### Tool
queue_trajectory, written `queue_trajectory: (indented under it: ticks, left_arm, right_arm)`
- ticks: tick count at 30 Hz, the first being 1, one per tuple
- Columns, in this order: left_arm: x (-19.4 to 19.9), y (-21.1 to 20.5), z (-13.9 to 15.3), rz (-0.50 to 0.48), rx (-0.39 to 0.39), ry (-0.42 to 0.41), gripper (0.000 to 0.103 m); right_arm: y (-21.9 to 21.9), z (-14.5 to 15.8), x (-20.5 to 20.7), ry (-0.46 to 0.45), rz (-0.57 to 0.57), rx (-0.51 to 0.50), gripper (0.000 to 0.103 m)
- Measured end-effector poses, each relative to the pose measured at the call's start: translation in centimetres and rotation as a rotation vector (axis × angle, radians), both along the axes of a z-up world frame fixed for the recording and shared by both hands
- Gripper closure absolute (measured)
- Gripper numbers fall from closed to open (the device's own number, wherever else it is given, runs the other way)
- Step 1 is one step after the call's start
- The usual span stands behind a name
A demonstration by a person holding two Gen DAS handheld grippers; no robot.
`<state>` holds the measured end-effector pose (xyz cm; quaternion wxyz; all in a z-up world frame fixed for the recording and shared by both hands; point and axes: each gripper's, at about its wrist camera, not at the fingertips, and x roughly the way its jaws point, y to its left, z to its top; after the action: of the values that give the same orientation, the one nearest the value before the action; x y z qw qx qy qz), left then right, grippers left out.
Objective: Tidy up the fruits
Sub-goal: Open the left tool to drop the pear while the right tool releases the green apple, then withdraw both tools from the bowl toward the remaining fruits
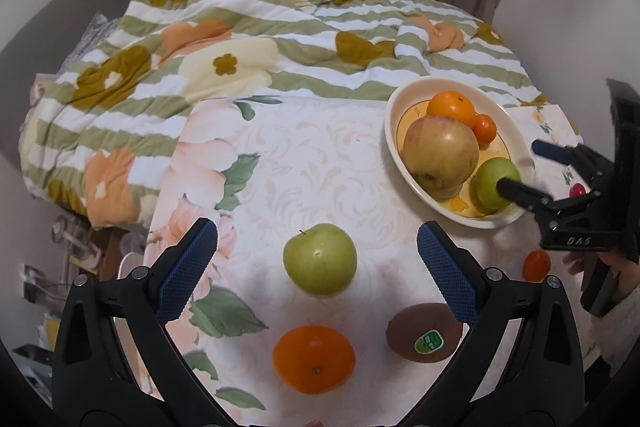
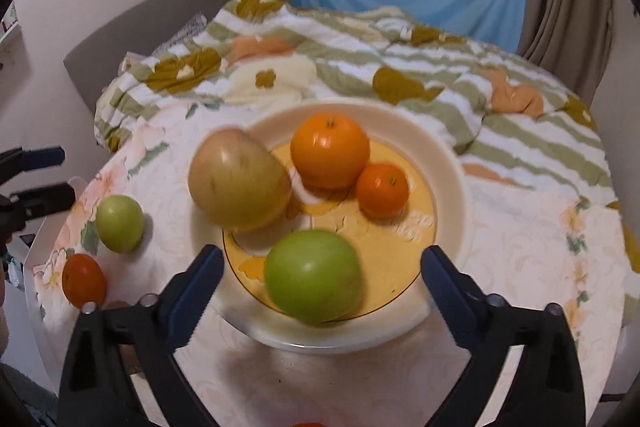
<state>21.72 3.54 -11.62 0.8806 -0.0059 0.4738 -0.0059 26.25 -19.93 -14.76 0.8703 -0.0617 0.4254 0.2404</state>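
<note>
Right wrist view, and the right gripper [image 2: 322, 273] hangs over the near side of the bowl [image 2: 448, 163] with its jaws spread wide, the pads clear on both sides of the green apple [image 2: 313, 277] that sits between them on the bowl's yellow floor, so that one looks released and not held. Here is the danger as I read it: the apple sits close to the near rim, and the big yellowish apple [image 2: 239, 180] leans just beyond it against the far-left wall, so a careless pull-back that clips the green one with a pad could roll it over the edge or nudge the pile; the orange [image 2: 330, 151] and the small mandarin [image 2: 382, 191] sit further ahead and to the right, touching each other. Over in the left wrist view, the left gripper [image 1: 318, 265] is also wide open, holding nothing, and a second green apple [image 1: 320, 264] lies on the tablecloth [image 1: 320, 155] squarely between its pads, a touch ahead of them. Nearer than that apple, an orange [image 1: 314, 359] and a kiwi [image 1: 424, 333] rest low between the fingers, and the right-hand finger passes close by the kiwi, so a closing squeeze or a low sweep could knock the kiwi rolling across the table. A small mandarin [image 1: 537, 265] waits off to the right, near the person's hand [image 1: 600, 267].
</note>
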Motion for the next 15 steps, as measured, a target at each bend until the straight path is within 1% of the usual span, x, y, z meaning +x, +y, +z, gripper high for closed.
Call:
queue_trajectory:
  ticks: [2, 9, 15]
  left_arm:
    - [-0.2, -0.1, 0.2, 0.0, -0.004, -0.005, 0.0]
    - [-1.7, -0.6, 1.8, -0.006, -0.004, -0.039, 0.0]
    - [-3.7, -0.8, 4.2, -0.011, 0.006, -0.084, 0.0]
  right_arm:
    - [-0.3, 0.6, -0.3, -0.008, -0.008, -0.005, 0.001]
    - [-1.7, 2.9, -2.0, -0.005, -0.043, 0.014, 0.001]
    - [-2.7, 5.6, -4.4, 0.019, -0.069, 0.011, 0.0]
